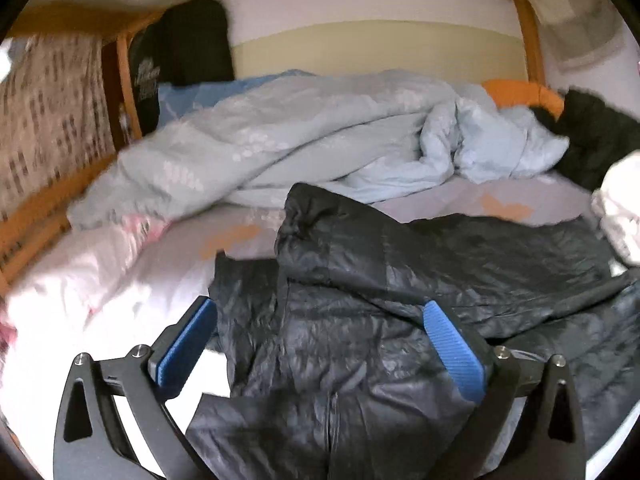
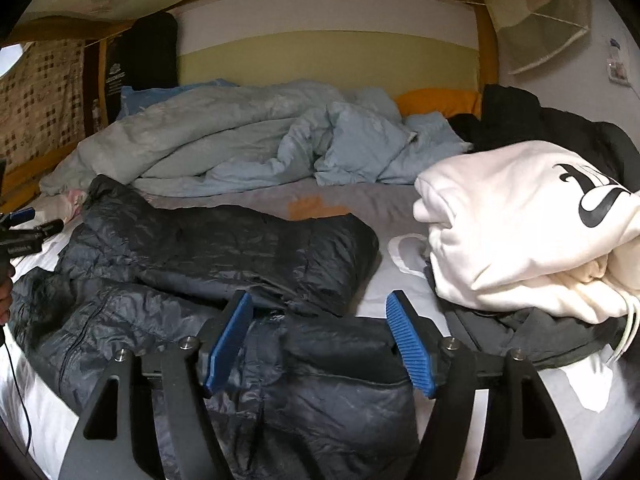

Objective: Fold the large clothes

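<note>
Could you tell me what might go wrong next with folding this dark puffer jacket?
1. The slick puffer jacket is only loosely folded; its sleeve may spring open.
2. Both the left hand-held gripper and right hand-held gripper are open, holding nothing down.
3. The white hoodie pile crowds the right side.

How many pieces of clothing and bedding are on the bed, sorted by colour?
Black or dark: 3, namely the puffer jacket, the dark garment at the back, and another dark one under the white hoodie.
White: 1, the hoodie.
Light blue: 1, the quilt.
Orange: 1, the pillow.
Total: 6
</note>
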